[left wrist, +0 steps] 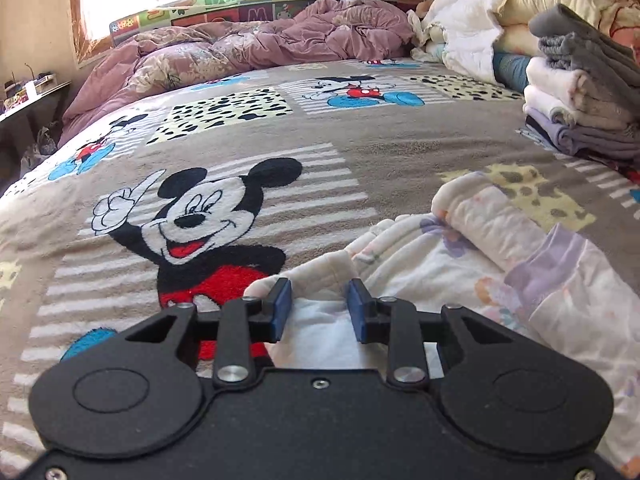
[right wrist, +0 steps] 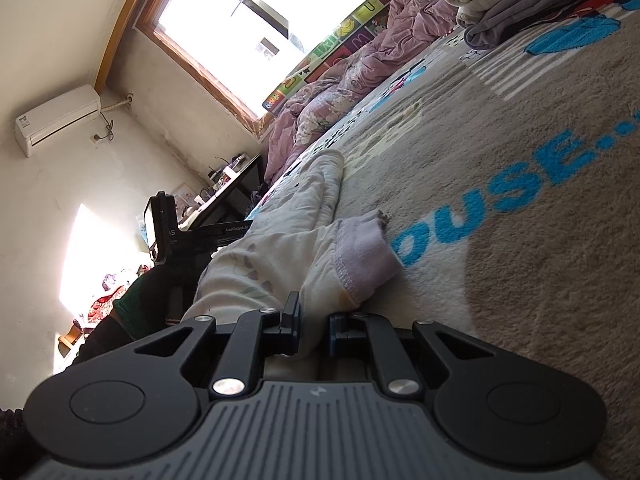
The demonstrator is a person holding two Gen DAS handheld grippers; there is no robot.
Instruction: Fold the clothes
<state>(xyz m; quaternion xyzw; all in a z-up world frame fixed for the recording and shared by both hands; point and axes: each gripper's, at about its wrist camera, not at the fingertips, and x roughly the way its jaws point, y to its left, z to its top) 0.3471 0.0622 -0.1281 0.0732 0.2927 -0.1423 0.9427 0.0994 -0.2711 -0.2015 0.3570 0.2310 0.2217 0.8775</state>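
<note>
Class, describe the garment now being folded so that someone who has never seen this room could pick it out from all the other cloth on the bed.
Start at the big cartoon-mouse blanket covering the bed. A folded stack of clothes sits by its far right edge; the garment lies nearer, loose, under the left gripper. Alone among them it is unfolded: white, faint floral print, with a lilac cuff.

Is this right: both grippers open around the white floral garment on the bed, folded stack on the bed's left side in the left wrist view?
One thing is wrong: the folded stack sits on the right side of the bed in the left wrist view, not the left. The rest holds: the left gripper and right gripper are both open with the white floral garment between their fingers.
</note>
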